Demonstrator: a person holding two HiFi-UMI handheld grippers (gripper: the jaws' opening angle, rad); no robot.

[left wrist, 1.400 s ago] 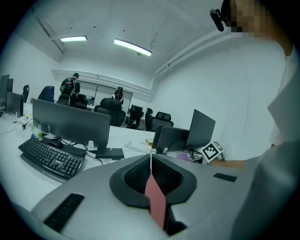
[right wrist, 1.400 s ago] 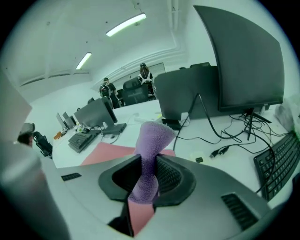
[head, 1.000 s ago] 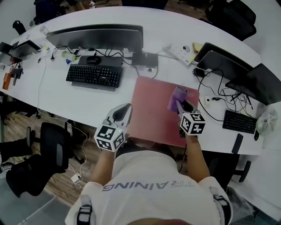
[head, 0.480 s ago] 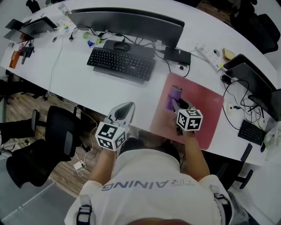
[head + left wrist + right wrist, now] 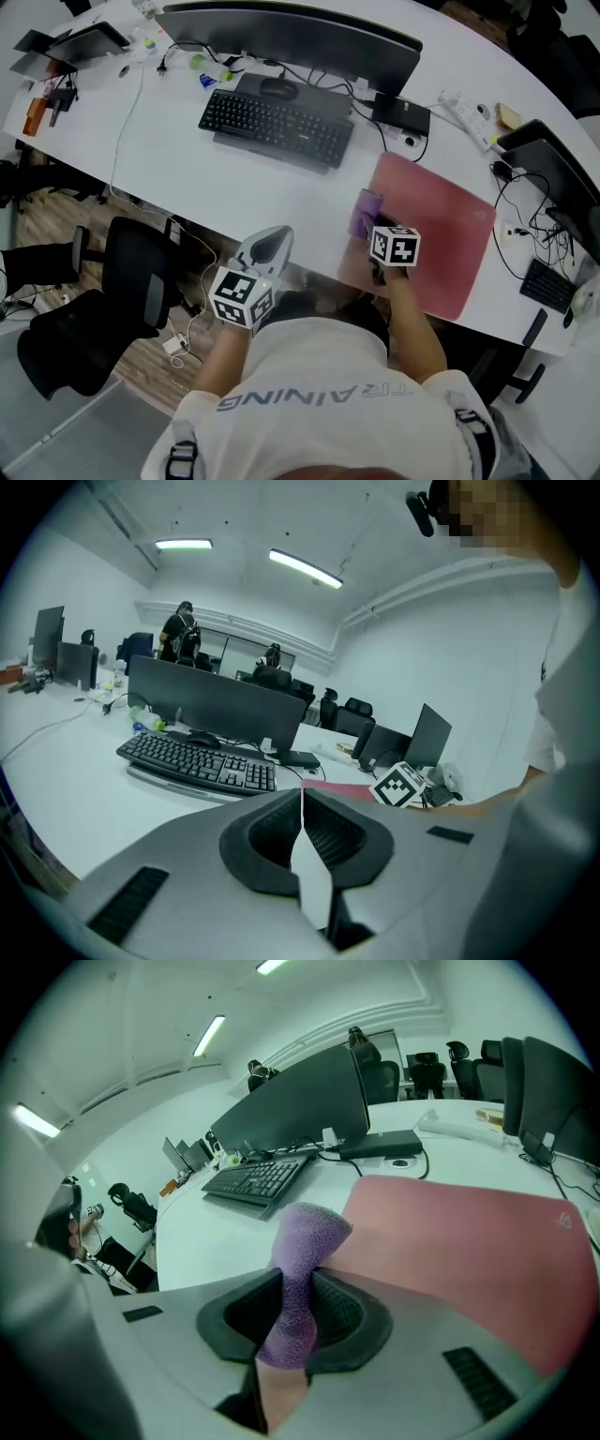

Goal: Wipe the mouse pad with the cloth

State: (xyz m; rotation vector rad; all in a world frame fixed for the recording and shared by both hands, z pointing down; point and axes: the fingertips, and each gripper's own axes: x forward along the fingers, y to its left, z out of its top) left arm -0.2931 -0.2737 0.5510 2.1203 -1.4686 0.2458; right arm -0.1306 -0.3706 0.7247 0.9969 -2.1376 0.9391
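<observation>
A pink mouse pad (image 5: 441,234) (image 5: 469,1241) lies on the white desk to the right of the keyboard. My right gripper (image 5: 371,231) (image 5: 295,1312) is shut on a purple cloth (image 5: 364,214) (image 5: 300,1269), which hangs over the pad's near left corner. The left gripper (image 5: 270,246) (image 5: 302,832) is shut with nothing in it. It hovers off the desk's front edge, left of the pad.
A black keyboard (image 5: 275,127), mouse (image 5: 277,88) and wide monitor (image 5: 291,37) stand left of the pad. A small black box (image 5: 405,114), power strip (image 5: 467,120), laptops (image 5: 553,183) and cables crowd the right. An office chair (image 5: 84,309) stands on the floor at left.
The right gripper has dragged the cloth from the pad's far right part across to its near left corner. The left gripper has held its place in front of the desk.
</observation>
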